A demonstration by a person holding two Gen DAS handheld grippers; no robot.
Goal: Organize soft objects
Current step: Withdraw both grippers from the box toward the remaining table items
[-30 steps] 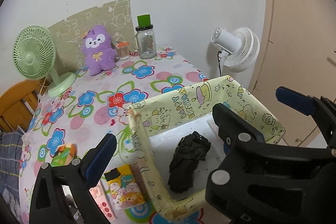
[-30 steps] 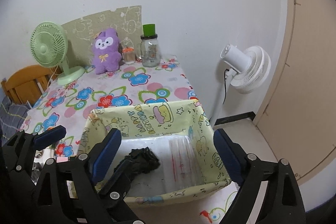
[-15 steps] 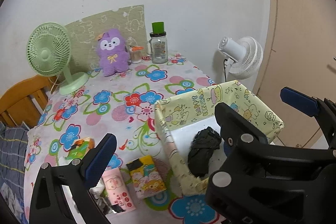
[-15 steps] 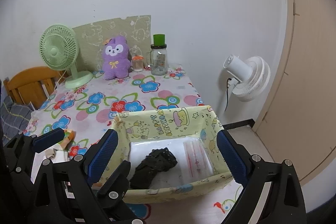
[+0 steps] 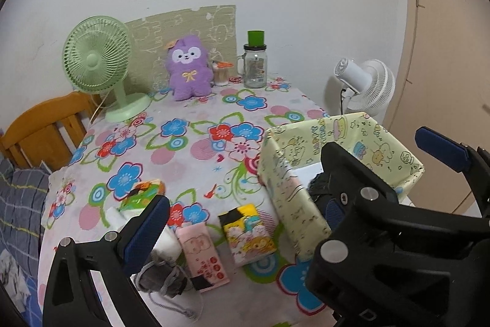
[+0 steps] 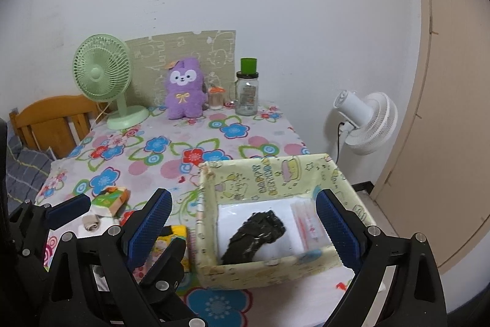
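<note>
A yellow cartoon-print box (image 6: 269, 176) stands at the table's near right; it also shows in the left wrist view (image 5: 294, 204). Inside lie a crumpled black cloth (image 6: 254, 235) and a clear packet (image 6: 309, 226). My right gripper (image 6: 245, 232) is open and empty, held above the box's near side. My left gripper (image 5: 242, 229) is open and empty above several tissue packs: yellow (image 5: 248, 235), pink (image 5: 203, 256), green-orange (image 5: 142, 193). A grey drawstring pouch (image 5: 162, 281) lies at the near edge. A purple plush (image 5: 188, 66) sits at the back.
A green desk fan (image 5: 98, 63) stands back left, a glass jar with a green lid (image 5: 255, 63) and a small container (image 5: 221, 72) beside the plush. A white fan (image 6: 364, 118) stands off the table's right edge. A wooden chair (image 5: 43, 131) is at left.
Both grippers have pulled back and up from the box, so more of the table and the tissue packs show. The black cloth stays in the box. Both stay open.
</note>
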